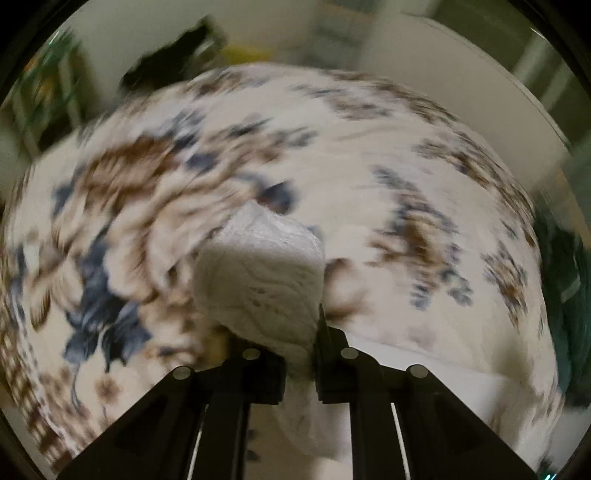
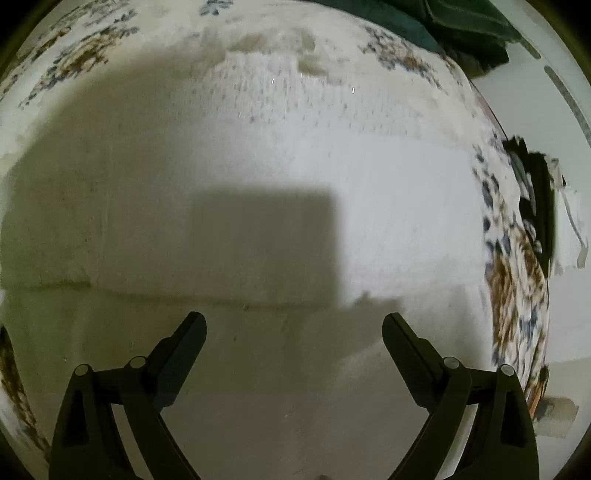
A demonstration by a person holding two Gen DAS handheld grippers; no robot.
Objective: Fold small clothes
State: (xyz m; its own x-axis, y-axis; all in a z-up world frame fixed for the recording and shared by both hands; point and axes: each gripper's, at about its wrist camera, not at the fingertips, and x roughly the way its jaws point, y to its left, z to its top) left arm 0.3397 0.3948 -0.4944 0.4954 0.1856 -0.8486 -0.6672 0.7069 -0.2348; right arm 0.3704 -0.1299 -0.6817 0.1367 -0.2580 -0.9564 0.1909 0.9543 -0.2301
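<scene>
In the left wrist view my left gripper (image 1: pixel 299 325) is shut on a bunched fold of a white knitted garment (image 1: pixel 258 273) and holds it above a floral bedspread (image 1: pixel 140 206). The view is blurred by motion. In the right wrist view my right gripper (image 2: pixel 294 325) is open and empty, close above the same white garment (image 2: pixel 332 177), which lies spread flat and fills most of the view. A shadow of the gripper falls on the cloth.
The floral bedspread (image 2: pixel 513 280) shows around the garment. Dark green cloth (image 2: pixel 461 26) lies at the far right corner and also shows at the right edge of the left wrist view (image 1: pixel 565 273). A black object (image 2: pixel 535 199) lies past the bed's right edge.
</scene>
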